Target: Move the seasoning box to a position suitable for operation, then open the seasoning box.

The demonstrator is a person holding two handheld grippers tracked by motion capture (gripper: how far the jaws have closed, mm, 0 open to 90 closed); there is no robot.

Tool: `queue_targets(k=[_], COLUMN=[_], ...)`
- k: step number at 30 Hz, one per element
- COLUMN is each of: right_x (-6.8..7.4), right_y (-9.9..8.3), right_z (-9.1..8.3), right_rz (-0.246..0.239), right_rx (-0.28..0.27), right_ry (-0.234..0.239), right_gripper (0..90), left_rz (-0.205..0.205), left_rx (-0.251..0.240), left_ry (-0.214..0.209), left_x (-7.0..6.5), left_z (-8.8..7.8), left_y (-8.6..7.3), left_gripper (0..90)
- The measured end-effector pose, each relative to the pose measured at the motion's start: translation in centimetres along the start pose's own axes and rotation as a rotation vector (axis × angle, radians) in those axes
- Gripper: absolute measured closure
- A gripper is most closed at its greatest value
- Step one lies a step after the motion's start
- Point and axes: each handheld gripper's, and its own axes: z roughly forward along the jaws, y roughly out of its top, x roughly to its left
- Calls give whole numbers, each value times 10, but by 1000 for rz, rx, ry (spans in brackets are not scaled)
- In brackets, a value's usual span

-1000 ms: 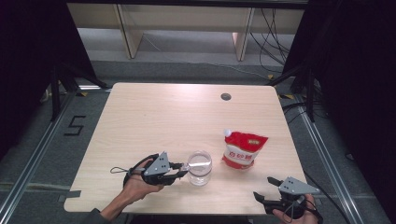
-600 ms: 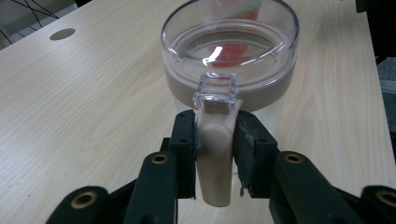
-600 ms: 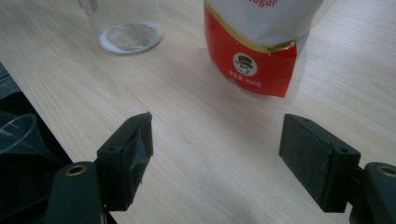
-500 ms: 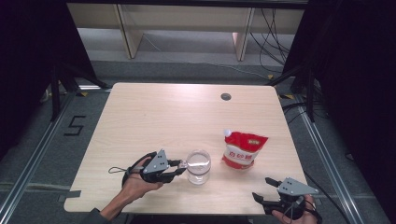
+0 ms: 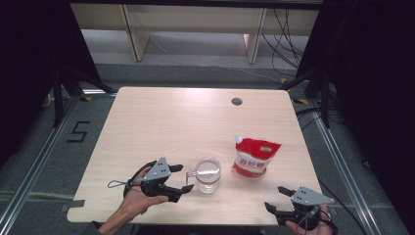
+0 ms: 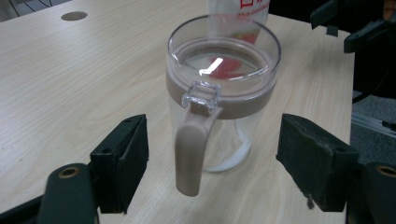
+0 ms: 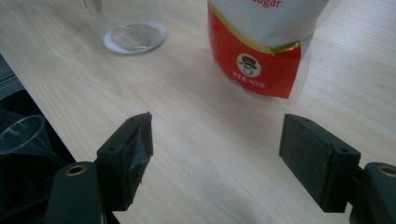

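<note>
Just let go of the mug (image 6: 219, 98) by the look of it: left gripper (image 5: 185, 179) jaws have just been opening and now stand wide apart either side of the tan handle (image 6: 191, 149), touching nothing. Mug upright near the front edge of the bench (image 5: 161, 122), red sugar pouch (image 5: 255, 157) just beside it. Right gripper (image 5: 276, 199) also open and empty, aimed at the pouch (likely the next thing to take). Next: close squarely on the pouch without tipping it.
</note>
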Motion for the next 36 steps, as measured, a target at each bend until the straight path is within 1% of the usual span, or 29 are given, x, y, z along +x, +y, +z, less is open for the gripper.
queue_targets(k=[3,4,5,7,8,9,10,11,13,14,16,17,18,19,20,21,22,23,24,25,27,29,30,31,32,33,34,35,36], right_x=[-1,-1,0,0,1,1,1,1,2,2,1,2,2,1,1,1,4,2,4,4,6,5,7,7,10,9,10,12,14], right_y=[-1,-1,-1,-1,-1,-1,0,0,0,0,0,1,1,1,1,1,1,2,2,3,5,6,8,9,10,12,13,14,15], right_z=[0,0,0,0,0,1,1,1,2,2,2,2,2,3,3,3,3,3,4,4,6,7,7,7,7,8,9,10,10], right_rz=[-2,3,22,3,10,4,-5,-9,-8,5,-14,3,7,-4,-15,-15,11,-10,6,-1,-2,-13,-2,-19,6,-30,-32,-25,-42], right_rx=[1,-1,-2,-5,-2,0,-5,-4,-2,10,-3,7,5,-4,-3,-3,0,-2,0,1,-9,-8,-12,-24,-27,-40,-47,-53,-54], right_ry=[-1,-1,2,5,3,6,4,1,2,9,3,11,10,17,5,5,13,17,26,20,20,32,35,26,37,32,32,42,33], right_gripper=[267,267,267,267,267,267,267,267,267,266,266,266,267,266,266,266,266,267,266,266,267,269,275,285,291,294,296,301,318], left_rz=[-24,-28,-32,-46,-52,-57,-40,-45,-44,-53,-48,-48,-20,-39,-50,-41,-45,-23,-6,-34,-13,0,-3,-9,-5,-2,-17,12,-4], left_rx=[-15,-15,-16,-13,-15,-16,-19,-25,-20,-27,-48,-48,-56,-59,-65,-72,-73,-64,-63,-68,-63,-59,-59,-62,-64,-55,-54,-52,-53], left_ry=[-4,3,2,18,17,11,3,6,16,13,10,20,6,17,20,12,15,25,21,26,31,23,38,43,42,57,64,60,65], left_x=[0,0,0,-1,-1,-1,-1,-2,-3,-4,-3,-3,-1,-3,-4,-3,-5,-5,-4,-7,-6,-5,-5,-6,-5,-5,-6,-3,-3], left_z=[-3,-3,-3,-4,-5,-5,-5,-4,-5,-5,-4,-5,-6,-6,-6,-6,-6,-7,-7,-7,-7,-5,-4,-4,-3,-3,-3,-2,-2], left_y=[4,5,5,6,6,6,6,6,7,8,9,10,11,11,12,12,12,13,13,13,15,16,16,16,16,16,16,16,15], left_gripper=[226,226,228,238,248,258,294,294,345,360,403,428,455,497,525,525,547,575,603,635,714,737,759,778,795,807,816,822,832])
